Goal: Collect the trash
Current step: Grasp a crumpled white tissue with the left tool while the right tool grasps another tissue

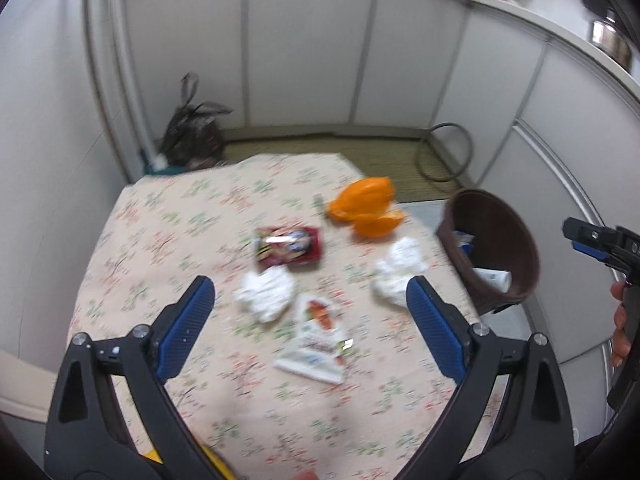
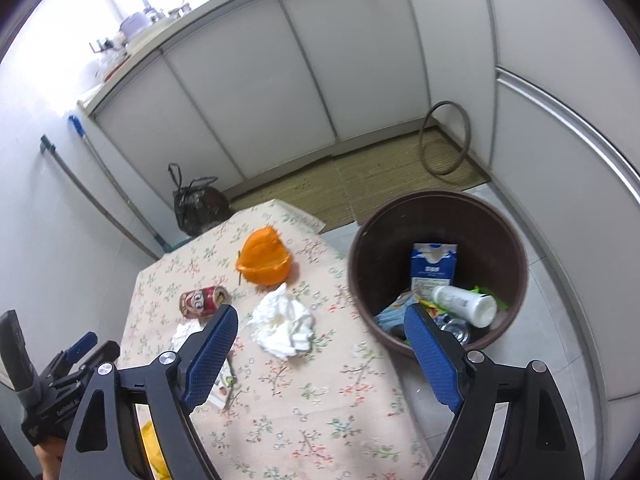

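White cabinet fronts ring the floral tabletop [image 1: 168,216]. From my left tool [image 1: 310,326], spread wide and empty, I log: crushed can [image 1: 289,249] at 12 o'clock, tissue wad [image 1: 266,292] just below it, printed wrapper [image 1: 318,340] between the fingers, second tissue [image 1: 400,272] at 2 o'clock, orange peel [image 1: 366,206] beyond. My right tool [image 2: 320,354], also wide open and empty, hovers over the tabletop's edge. Only its view shows inside the brown bin [image 2: 516,240]: blue carton [image 2: 433,266], white bottle [image 2: 466,302], other scraps. Left view is blurred.
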